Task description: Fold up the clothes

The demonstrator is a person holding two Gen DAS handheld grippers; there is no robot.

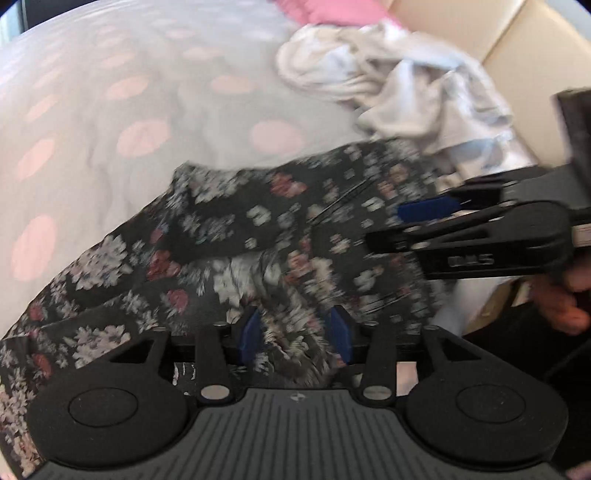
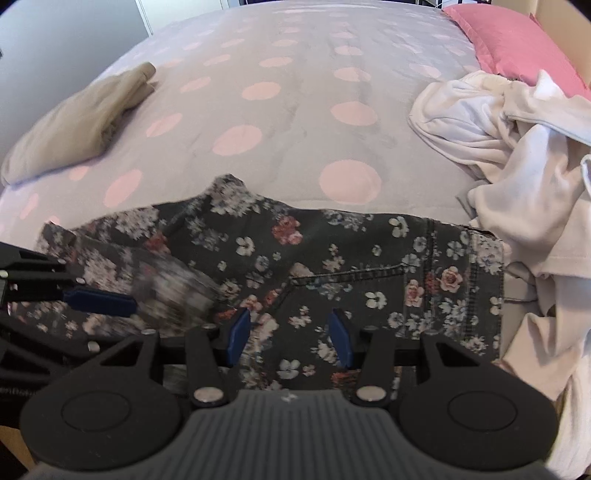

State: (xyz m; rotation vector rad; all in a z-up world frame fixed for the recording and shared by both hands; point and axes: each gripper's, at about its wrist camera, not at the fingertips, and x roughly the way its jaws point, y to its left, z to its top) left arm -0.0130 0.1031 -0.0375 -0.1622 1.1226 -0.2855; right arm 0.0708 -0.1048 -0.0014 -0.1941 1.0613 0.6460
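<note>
My left gripper (image 1: 294,334) and right gripper (image 2: 290,338) are black plastic with blue finger pads (image 2: 236,334), silver screws and ribbed grey housings.

A bedroom in a home. A bed (image 2: 295,122) fills the view, covered with a grey spread printed with pink dots. A pink pillow (image 2: 509,40) lies at its far right corner against a cream padded headboard (image 1: 517,33). Loose household laundry lies on the bed: a white heap (image 2: 517,147), a folded beige garment (image 2: 70,129) and dark floral trousers (image 2: 332,251).
</note>
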